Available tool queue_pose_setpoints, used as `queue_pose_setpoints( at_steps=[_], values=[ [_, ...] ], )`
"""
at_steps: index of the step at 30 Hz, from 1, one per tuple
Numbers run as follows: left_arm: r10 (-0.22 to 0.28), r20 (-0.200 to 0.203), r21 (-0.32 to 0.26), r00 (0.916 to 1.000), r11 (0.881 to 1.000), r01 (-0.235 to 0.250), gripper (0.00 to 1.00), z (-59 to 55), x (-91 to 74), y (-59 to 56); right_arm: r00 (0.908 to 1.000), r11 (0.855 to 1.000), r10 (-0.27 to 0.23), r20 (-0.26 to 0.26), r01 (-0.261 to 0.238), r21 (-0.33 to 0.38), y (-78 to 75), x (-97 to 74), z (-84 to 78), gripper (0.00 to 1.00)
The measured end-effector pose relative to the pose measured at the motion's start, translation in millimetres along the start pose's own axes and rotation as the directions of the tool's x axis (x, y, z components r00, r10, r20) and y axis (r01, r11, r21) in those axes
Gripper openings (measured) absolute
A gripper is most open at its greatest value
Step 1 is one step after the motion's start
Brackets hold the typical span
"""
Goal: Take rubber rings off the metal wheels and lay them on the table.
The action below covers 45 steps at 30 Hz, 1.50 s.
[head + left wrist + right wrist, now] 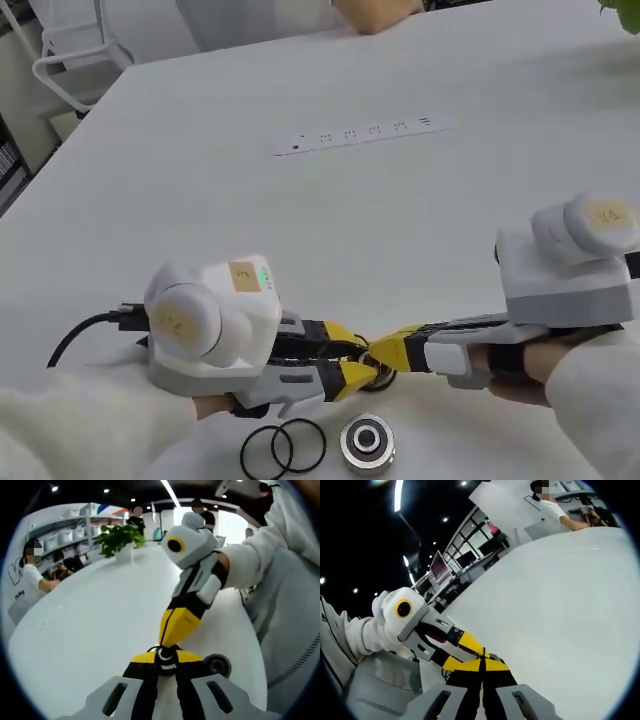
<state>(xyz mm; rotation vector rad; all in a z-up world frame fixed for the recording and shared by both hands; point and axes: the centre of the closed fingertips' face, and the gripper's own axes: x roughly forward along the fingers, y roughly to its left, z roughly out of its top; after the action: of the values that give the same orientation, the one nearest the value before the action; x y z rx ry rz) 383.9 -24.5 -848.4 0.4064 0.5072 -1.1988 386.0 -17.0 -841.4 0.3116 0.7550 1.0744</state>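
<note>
**Peeling a ring off the held wheel**

The wheel being worked on is up off the table, clamped between the yellow tips of the left tool, which is closed firmly on it. The right tool comes in nose to nose with it, its jaws drawn almost together and its tips pressed against the wheel's edge. From here I cannot tell whether they have actually caught the rubber or are only touching it.

Just in front of the person, two loose rubber rings lie overlapping on the table. A bare wheel sits right beside them, so part of the job looks done.

To do this step well, I'd say the left tool should hold the wheel dead steady. The right one needs to nip only the rubber at the rim, not the metal. It would then roll the ring sideways over the edge rather than tug it straight out, since a straight pull could snap the ring back or twist the wheel loose.

There is open table beside the two rings to lay this one down. A power strip lies well apart, further up the table.
</note>
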Motion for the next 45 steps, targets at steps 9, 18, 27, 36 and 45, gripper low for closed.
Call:
queue_pose_setpoints(
  at_steps=[9,18,27,36,45],
  values=[
    [0.025,-0.022,-0.056,0.9994,0.998,-0.026,0.15,0.4,-0.5,0.3,0.9994,0.999,-0.034,-0.01,0.034,0.002,-4.3,-5.1,-1.0,0.0],
    [0.041,-0.038,-0.042,0.9984,0.998,-0.042,0.2,7.1,-16.6,0.1,0.9984,0.998,-0.056,-0.003,0.056,-0.026,4.4,-15.1,8.6,0.0],
    [0.082,-0.03,0.02,0.9962,0.997,-0.081,0.26,20.5,-41.9,5.2,0.9973,0.996,-0.073,0.014,0.073,-0.055,11.9,-29.1,19.8,0.0],
    [0.119,-0.002,0.022,0.9929,0.993,-0.119,0.35,37.6,-70.8,7.0,0.9963,0.988,-0.085,0.009,0.086,-0.129,30.9,-39.3,26.2,0.0],
    [0.139,0.051,-0.019,0.989,0.99,-0.138,0.5,55.6,-113.8,5.2,0.9968,0.986,-0.075,0.026,0.078,-0.147,46.4,-51.0,35.5,0.0]
  ],
)
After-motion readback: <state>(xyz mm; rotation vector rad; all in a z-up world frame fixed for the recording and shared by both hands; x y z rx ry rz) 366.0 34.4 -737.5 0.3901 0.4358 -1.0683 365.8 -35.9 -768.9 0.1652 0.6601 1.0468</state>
